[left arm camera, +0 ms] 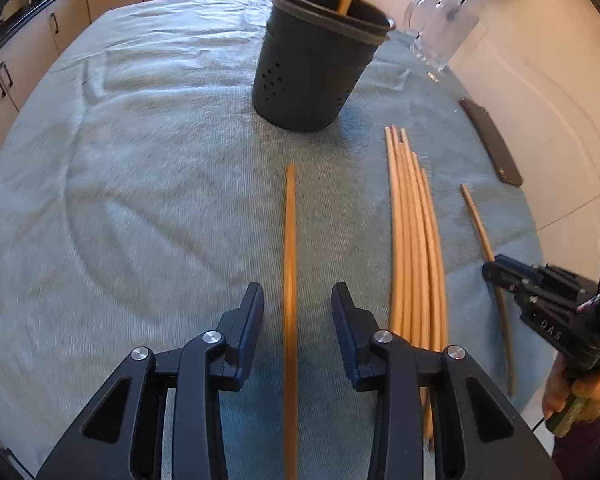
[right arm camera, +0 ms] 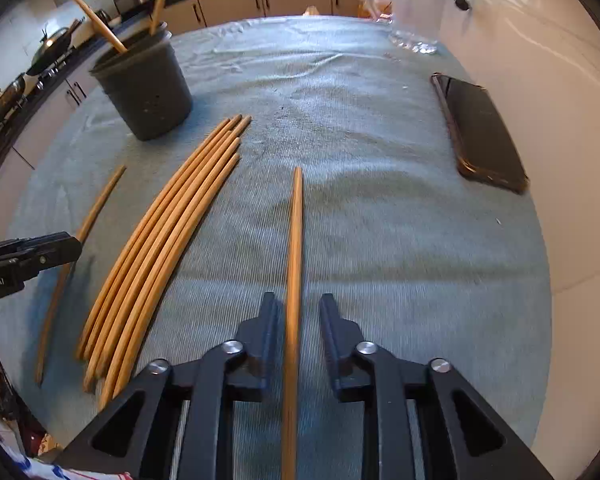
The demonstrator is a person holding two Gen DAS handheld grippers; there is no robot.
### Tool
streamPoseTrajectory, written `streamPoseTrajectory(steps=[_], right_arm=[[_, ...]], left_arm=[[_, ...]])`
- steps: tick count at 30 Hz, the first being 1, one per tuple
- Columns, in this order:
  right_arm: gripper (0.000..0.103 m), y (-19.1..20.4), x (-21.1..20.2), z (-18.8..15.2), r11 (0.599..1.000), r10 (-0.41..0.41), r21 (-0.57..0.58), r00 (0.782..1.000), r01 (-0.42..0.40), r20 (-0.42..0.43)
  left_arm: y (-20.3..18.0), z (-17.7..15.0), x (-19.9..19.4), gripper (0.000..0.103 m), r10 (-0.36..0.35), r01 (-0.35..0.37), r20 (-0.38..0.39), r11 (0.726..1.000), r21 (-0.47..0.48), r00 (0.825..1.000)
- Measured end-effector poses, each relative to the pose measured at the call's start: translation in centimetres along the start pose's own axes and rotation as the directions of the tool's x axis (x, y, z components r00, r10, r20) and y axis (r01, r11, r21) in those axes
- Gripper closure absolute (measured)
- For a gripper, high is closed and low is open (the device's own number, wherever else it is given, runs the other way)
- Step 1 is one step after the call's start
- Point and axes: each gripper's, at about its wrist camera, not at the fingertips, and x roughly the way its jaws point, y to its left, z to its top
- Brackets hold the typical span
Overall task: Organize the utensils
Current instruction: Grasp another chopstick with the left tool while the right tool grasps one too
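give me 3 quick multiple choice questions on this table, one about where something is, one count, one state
1. Where is the phone?
A. in the black holder
B. on the green cloth, near its right edge
C. under the glass jug

2. How many chopsticks stand in the black holder?
A. none
B. two
C. five

3. How are the right gripper's fingers?
A. open, a chopstick between them
B. shut on the phone
C. shut on the holder's rim

Answers:
1 B: the phone lies flat on the green cloth, far right.
2 B: two sticks lean out of the black holder.
3 A: the right gripper shows gaps either side of the chopstick.
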Motion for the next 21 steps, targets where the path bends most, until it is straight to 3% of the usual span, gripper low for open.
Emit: streamPoseTrajectory(steps=[10, 13, 14, 15, 18, 21], right_arm=[[0.083, 0.4, 2.1, 4.7, 0.998, -0.046, -0.053, 0.996, 0.042, -0.080], [0.090, 0.7, 2.2, 4.9, 0.996, -0.056, -0.068, 0.996, 0.051, -0.076], [0.095, 0.8, 2.2, 4.8, 0.996, -0.056, -0.067, 0.996, 0.052, -0.065], [0.095, 0.9, 2.2, 4.6, 0.996, -0.065, -0.071, 0.997, 0.061, -0.049], [0.097, 1.1, 2.2, 4.2, 0.995, -0.070, -0.072, 0.998, 0.070, 0.001], [0.097, 0.6, 1.1, 3.7, 1.000, -0.012, -0.028, 0.999, 0.014, 0.045]], left_arm=[[-0.7, 2.8, 1.5, 0.071, 0.049, -0.047, -0.025, 0.997, 0.053, 0.999], [-1.2, 2.6, 1.6, 0.071, 0.065, -0.065, 0.001, 0.995, 0.079, 0.998], [-1.5, 2.5, 1.7, 0.073, 0.074, -0.075, 0.011, 0.993, 0.091, 0.997], [-1.6, 2.3, 1.7, 0.096, 0.086, -0.088, 0.025, 0.991, 0.101, 0.996], [-1.5, 2.0, 1.5, 0.097, 0.050, -0.055, 0.053, 0.995, 0.087, 0.997], [-1.1, 1.7, -1.1, 0.097, 0.015, -0.023, 0.135, 0.998, 0.055, 0.991]])
